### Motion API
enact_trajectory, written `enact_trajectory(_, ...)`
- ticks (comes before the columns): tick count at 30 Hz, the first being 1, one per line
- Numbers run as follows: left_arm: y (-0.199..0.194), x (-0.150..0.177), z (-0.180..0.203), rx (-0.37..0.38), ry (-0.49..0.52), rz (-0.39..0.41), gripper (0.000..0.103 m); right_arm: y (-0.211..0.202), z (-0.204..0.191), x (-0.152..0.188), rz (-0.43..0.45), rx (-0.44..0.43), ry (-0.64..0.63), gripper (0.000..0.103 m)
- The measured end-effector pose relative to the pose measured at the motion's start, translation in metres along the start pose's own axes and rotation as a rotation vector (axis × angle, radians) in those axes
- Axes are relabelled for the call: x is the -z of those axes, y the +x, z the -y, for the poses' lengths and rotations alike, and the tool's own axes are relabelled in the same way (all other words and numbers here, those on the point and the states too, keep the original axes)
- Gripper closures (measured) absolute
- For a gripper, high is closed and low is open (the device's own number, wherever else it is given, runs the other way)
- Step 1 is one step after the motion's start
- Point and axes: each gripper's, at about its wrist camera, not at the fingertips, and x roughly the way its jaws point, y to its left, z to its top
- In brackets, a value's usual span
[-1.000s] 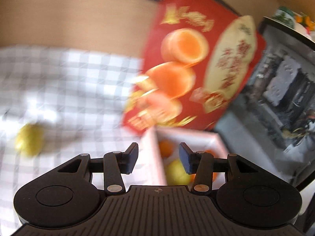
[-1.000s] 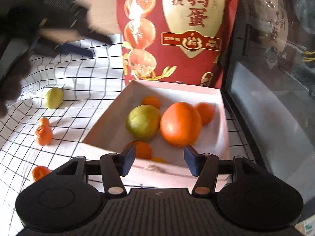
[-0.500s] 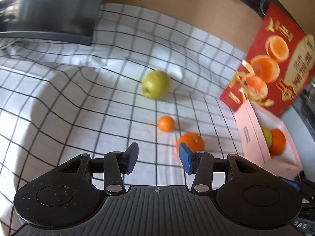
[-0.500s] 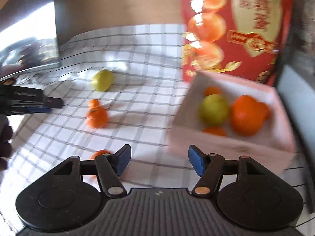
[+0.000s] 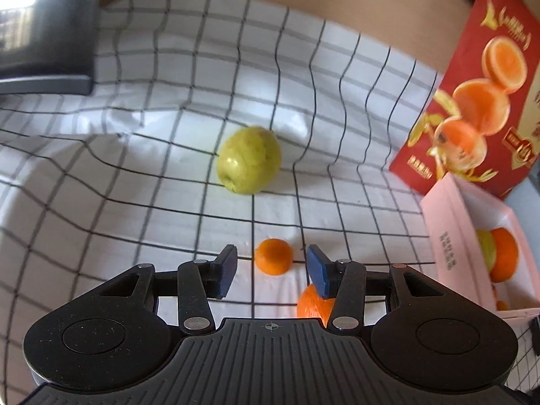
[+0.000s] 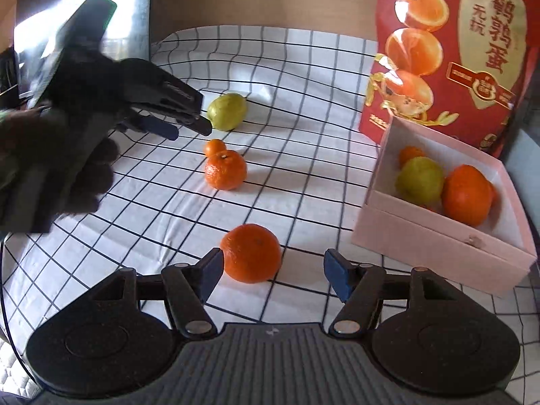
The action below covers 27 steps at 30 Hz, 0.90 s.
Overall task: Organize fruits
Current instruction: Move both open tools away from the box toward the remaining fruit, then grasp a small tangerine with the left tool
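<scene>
Loose fruit on the cloth, box half filled
Right gripper [image 6: 273, 271] half open, empty; orange [image 6: 251, 253] round, firm, rolls easily: grip across its middle

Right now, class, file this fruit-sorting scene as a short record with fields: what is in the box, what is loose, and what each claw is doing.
box: pink cardboard box, holding a green fruit and oranges
loose fruit: yellow-green round fruit, three oranges on checked cloth
left claw: open, empty
right claw: open, empty, nearest big loose orange
</scene>
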Motion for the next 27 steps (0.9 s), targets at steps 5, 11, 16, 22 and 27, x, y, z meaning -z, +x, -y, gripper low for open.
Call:
enact_trajectory(5,0.023,-0.001,0.004,-0.038,0.025,-0.043,0.053,-0.006,0.014,0.009,-0.006,0.048,0.047,0.036)
enact_trajectory(11,0.030,0.007,0.011,-0.027,0.078,-0.043,0.061,-0.006,0.027,0.015,-0.028,0.078,0.102,0.036)
enact_trajectory(16,0.019,0.013,0.005,-0.026,0.072,-0.040,0.070,-0.004,0.027,0.016,-0.038,0.074,0.098,0.035)
enact_trajectory(22,-0.021,0.039,-0.008,0.013,0.051,-0.022,0.070,0.001,0.021,0.015,-0.045,0.048,0.083,0.035)
enact_trajectory(27,-0.056,0.068,-0.022,0.063,-0.009,-0.034,0.070,0.005,0.014,0.014,-0.048,0.021,0.066,0.035)
